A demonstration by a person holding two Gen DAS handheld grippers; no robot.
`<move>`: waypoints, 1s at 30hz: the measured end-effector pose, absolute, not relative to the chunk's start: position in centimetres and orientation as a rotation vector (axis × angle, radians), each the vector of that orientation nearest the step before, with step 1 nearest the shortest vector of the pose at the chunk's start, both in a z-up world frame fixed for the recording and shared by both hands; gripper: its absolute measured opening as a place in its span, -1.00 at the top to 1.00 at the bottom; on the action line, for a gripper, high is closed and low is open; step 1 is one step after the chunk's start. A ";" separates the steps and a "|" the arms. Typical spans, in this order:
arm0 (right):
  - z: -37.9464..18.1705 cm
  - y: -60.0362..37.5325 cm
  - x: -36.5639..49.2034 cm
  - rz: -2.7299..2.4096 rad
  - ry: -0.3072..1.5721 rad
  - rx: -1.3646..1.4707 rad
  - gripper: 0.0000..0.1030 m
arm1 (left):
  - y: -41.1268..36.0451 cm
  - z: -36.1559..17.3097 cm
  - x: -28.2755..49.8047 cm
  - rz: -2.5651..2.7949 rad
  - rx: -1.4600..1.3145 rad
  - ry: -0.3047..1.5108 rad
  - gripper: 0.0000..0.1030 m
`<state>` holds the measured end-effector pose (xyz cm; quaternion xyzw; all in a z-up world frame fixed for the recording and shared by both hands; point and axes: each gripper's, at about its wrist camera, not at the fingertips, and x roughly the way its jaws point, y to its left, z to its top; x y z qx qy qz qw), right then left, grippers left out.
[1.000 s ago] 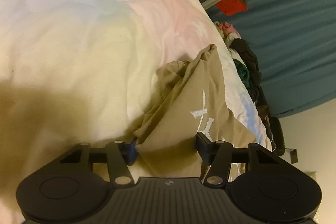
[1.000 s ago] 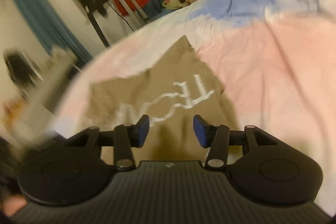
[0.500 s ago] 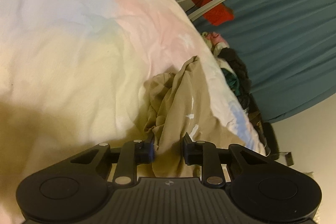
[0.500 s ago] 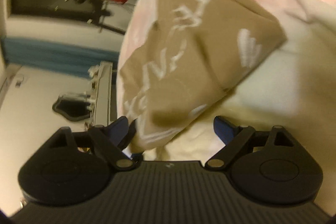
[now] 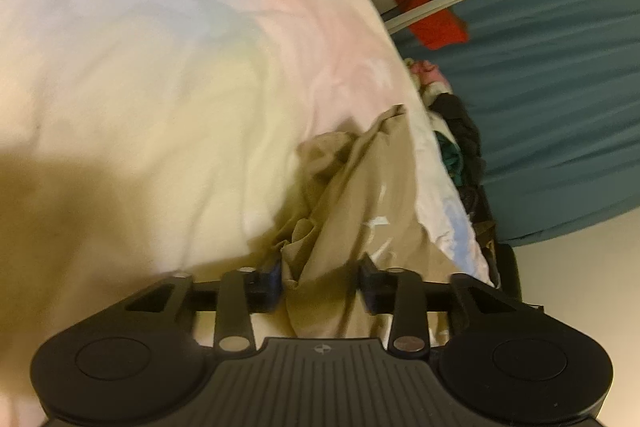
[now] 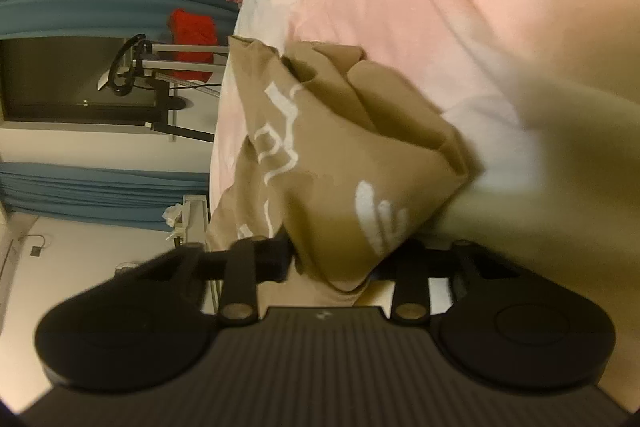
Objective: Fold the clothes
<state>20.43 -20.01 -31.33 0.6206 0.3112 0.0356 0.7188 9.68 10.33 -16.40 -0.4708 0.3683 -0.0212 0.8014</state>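
A tan t-shirt with white lettering [image 5: 360, 195] lies bunched on a pastel bedsheet [image 5: 160, 67]. In the left wrist view, my left gripper [image 5: 320, 283] has its jaws partly apart, with a fold of the shirt lying between them. In the right wrist view, the same shirt [image 6: 340, 155] drapes in a crumpled mass over my right gripper [image 6: 336, 263]. Its jaws stand apart and the cloth hangs between them, hiding the right finger's tip.
A pile of dark and coloured clothes [image 5: 460, 131] lies at the bed's far edge. Teal curtains [image 5: 560, 67] hang behind. An exercise machine with a red cloth [image 5: 432, 23] stands past the bed; it also shows in the right wrist view [image 6: 160, 75].
The left jaws closed in on the shirt half a second ago and have widened again. The right gripper rolled sideways and moved in under the shirt, which now drapes across its jaws.
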 end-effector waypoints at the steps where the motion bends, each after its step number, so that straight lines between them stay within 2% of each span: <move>1: -31.1 -20.0 20.3 0.079 0.682 1.364 0.47 | 10.4 -16.6 9.8 -0.038 -1.013 0.798 -0.13; 5: -30.4 -20.1 20.1 0.082 0.646 1.327 0.58 | 10.8 -17.3 10.3 -0.041 -1.051 0.799 -0.10; 7: -30.1 -20.0 20.1 0.085 0.629 1.314 0.60 | 10.8 -17.5 10.7 -0.054 -1.053 0.786 0.02; 12: -28.7 -20.0 19.9 0.084 0.595 1.280 0.63 | 11.0 -17.1 10.9 -0.087 -1.062 0.750 0.48; 15: -27.9 -20.0 19.7 0.083 0.574 1.259 0.64 | 11.0 -16.0 10.4 -0.118 -1.059 0.709 0.59; 23: -23.3 -22.2 17.8 0.067 0.478 1.240 0.66 | 9.0 -9.9 9.4 -0.262 -1.014 0.688 0.65; 30: -17.5 -26.7 16.8 0.006 0.375 1.214 0.66 | 2.8 -4.2 11.7 -0.348 -0.970 0.734 0.65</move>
